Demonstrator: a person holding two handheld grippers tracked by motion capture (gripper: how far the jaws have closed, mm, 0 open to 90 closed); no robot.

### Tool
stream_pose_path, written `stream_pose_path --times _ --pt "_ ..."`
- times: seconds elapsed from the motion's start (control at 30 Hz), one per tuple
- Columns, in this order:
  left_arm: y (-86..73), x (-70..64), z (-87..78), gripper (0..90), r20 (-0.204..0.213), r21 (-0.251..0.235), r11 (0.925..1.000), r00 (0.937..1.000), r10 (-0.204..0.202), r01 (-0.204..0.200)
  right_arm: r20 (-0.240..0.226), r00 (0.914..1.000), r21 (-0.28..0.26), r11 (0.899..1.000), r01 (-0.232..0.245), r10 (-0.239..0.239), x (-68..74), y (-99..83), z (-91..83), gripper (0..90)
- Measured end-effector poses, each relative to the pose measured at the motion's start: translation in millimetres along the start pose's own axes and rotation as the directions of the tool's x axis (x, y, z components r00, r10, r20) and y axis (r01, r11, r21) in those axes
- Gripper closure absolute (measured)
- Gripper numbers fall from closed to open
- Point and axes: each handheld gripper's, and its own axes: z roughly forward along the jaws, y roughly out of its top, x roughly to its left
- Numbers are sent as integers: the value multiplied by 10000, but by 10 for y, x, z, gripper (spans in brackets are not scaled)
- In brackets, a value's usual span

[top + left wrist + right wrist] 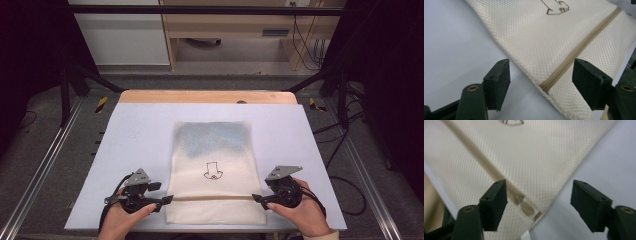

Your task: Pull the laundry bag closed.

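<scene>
Table (135,130), covered by a pale mat, carries everything, and the high view takes it all in at once. Centred on it lies a cream mesh bag (215,170), flat, with a bluish patch showing through its far half and a small black drawing (212,171) near the middle. A tan zipper (210,198) runs across its near end. The left gripper (167,199) sits at the zipper's left end, the right gripper (256,199) at its right end. Weave and zipper teeth come clear in the left gripper view, whose jaws stand wide apart astride the zipper end (546,87), holding nothing. The right gripper view adds a small pull tab (529,207), blurred, between equally wide, empty jaws.
</scene>
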Motion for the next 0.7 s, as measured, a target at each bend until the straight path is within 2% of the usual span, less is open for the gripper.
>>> stream_pose_path --times 0.07,0.13,0.17,0.23,0.3,0.37,0.47,0.57,0.7 --pt "2 19 -43 208 -291 -1 10000 9996 35 -35 219 9994 -291 9992 -260 266 -9 57 10 164" --pt "21 36 -87 188 -375 210 9997 9992 -101 109 566 9978 -431 9986 -309 333 -9 102 -1 143" --pt "29 36 -102 174 -483 297 9995 9988 -61 75 594 9978 -513 9983 -261 291 -5 112 -19 138" --pt "44 26 -134 141 -744 487 9988 9972 64 -27 572 9979 -631 9977 -257 293 -13 112 -43 126" --pt "69 21 -182 137 -1032 484 9987 9944 238 -188 757 9962 -724 9966 -385 439 -45 110 -65 104" --pt "97 16 -203 111 -1092 737 9964 9927 508 -428 958 9939 -813 9956 -462 539 -85 109 -82 101" --pt "143 -34 -235 85 -1281 1145 9898 9867 999 -853 1418 9827 -881 9903 -1073 1191 -189 93 -95 99" --pt "190 -76 -252 86 -1439 1340 9849 9812 1287 -1095 2035 9602 -677 9811 -1813 1915 -292 70 -78 105" --pt "204 -19 -269 88 -1562 1408 9836 9785 1345 -1128 2328 9484 -622 9765 -2063 2152 -351 20 -106 96"
